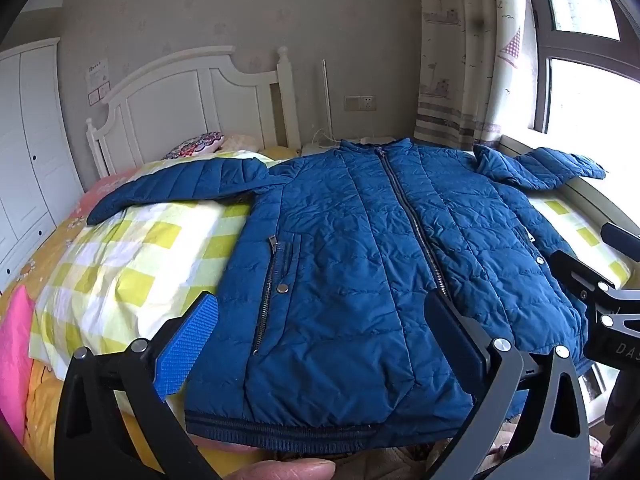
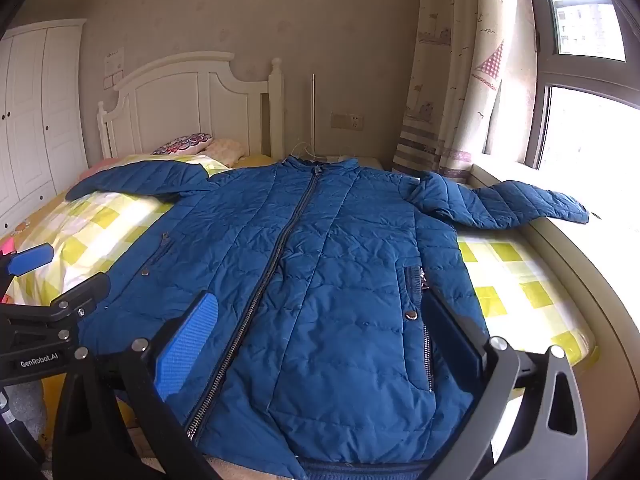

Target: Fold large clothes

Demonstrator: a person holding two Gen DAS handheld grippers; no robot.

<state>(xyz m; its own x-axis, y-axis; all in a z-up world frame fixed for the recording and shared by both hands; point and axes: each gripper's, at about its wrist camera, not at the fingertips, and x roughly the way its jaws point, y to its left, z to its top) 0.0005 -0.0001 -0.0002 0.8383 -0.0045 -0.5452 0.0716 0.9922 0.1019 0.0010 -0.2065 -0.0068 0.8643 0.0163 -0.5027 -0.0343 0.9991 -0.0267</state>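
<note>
Seen from the left wrist camera, a blue quilted jacket lies face up and zipped on a bed, spread flat over a yellow-and-white checked sheet, its collar toward the white headboard and its ribbed hem at the near edge. One sleeve stretches out across the sheet on the left side of the picture; the other reaches to the window ledge on the right side. The left gripper hovers above the lower half of the jacket with its fingers spread wide and nothing between them, the blue pad over the jacket's edge beside a zipped pocket. Part of the right gripper shows at the right edge of the picture. A fingertip intrudes at the bottom of the picture.

From the right wrist camera, the same jacket fills the middle of the bed, its central zipper running from collar to hem. The right gripper is held over the jacket's lower part, fingers wide apart and empty, one pad just beside the zipper and the other near a snap-buttoned pocket. The left gripper appears at the picture's left edge, over the sheet. A patterned curtain hangs by the bright window, and a white wardrobe stands beyond the headboard.
</note>
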